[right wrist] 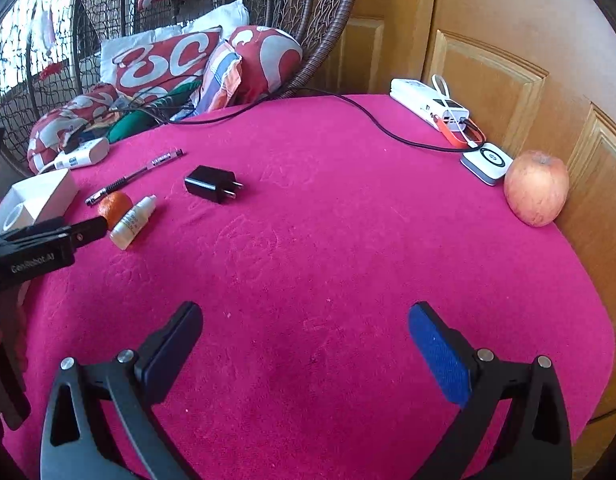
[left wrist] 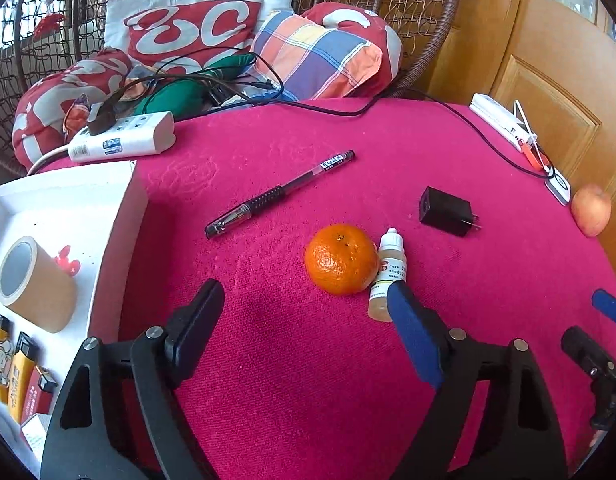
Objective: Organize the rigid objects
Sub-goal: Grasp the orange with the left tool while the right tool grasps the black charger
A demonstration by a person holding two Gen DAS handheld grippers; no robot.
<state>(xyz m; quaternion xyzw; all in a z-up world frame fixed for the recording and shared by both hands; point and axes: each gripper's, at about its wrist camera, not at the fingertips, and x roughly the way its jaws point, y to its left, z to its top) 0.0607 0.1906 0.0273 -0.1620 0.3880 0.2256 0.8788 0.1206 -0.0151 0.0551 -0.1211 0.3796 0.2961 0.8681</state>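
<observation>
Magenta tablecloth meets wooden door, wicker chair.

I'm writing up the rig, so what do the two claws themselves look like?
Both the left claw and right claw have black plastic frames with silver rivets and blue textured pads. White "GenRobot.AI" lettering marks the left one's body.

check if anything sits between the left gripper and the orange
Nothing visible does. The left gripper is open, with only bare pink cloth before the orange. A dropper bottle touches the orange's right side.
</observation>
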